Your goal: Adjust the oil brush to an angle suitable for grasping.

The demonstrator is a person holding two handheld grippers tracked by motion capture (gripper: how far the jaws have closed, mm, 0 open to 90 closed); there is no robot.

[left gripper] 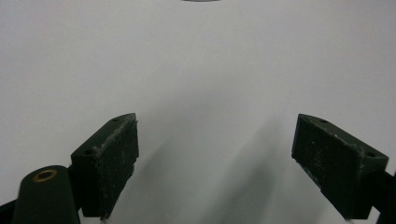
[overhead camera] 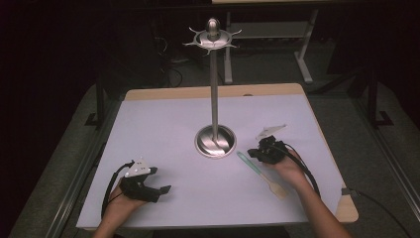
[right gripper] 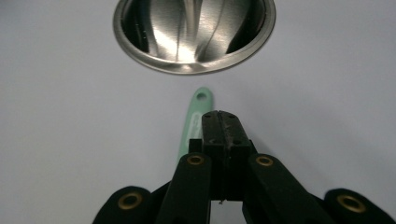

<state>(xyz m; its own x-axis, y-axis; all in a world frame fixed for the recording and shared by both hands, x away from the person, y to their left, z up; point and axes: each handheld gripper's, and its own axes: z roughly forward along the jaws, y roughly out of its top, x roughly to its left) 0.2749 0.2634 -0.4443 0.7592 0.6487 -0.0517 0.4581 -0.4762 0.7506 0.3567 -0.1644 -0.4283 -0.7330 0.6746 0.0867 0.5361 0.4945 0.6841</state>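
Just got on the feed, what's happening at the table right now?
A person holds two grippers. The right gripper has its jaws shut on the green handle of a spatula lying beside the base of the metal hook stand. The left gripper sits open over bare table, holding nothing.

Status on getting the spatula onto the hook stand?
Done: nothing hung; the stand's hooks look bare. In hand: the right gripper is shut over the green handle of the spatula, which seems to lie on the table; a real grip isn't clear. The left gripper rests open. Left: lift it, hang it by its hole.
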